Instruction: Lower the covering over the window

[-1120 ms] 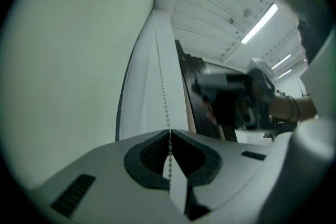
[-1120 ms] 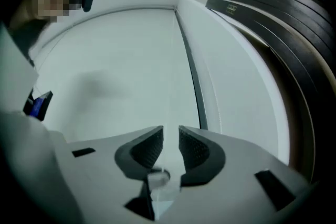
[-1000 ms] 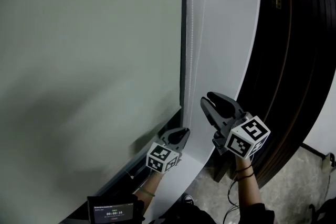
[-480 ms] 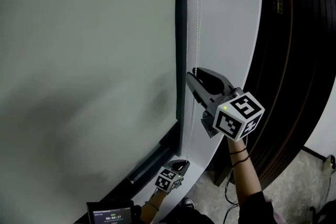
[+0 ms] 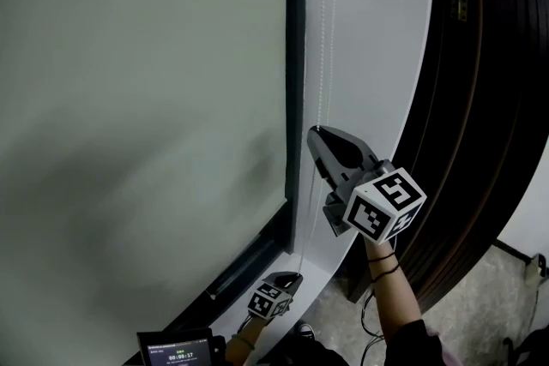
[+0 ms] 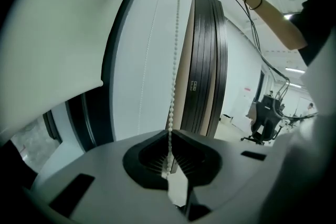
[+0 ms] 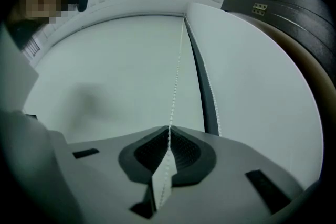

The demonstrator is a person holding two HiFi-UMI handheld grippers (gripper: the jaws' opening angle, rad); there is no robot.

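Window bay, hand-over-hand stage.

- Blind (image 5: 129, 99): a pale sheet filling most of the opening, hanging left of the dark window frame (image 5: 294, 56). In the left gripper view its bottom edge sat above a strip of uncovered glass (image 6: 31, 139), so I judged it mostly down but not finished.
- Bead chain (image 6: 175, 60): long axis vertical, running just beside the frame and drawn straight between the two tools.
- Left tongs (image 5: 294, 277): low, near the foot of the frame, pressed together and pinching the chain, which climbed from them straight up to the other tool.
- Right tongs (image 5: 318, 131): well above the left pair, pointing upward. They had just been closing, and the chain sat between them; in their own view the beads ran up out of the pinch, so they gripped it.
- Dark panels (image 5: 480, 99) leaned against the wall to the right, well apart from the chain.

Judgement: the next pull runs down along the chain's axis. The right tongs have the higher hold and the free travel below them. The left pair, nearly at the bottom, would need to let go and reach up again.
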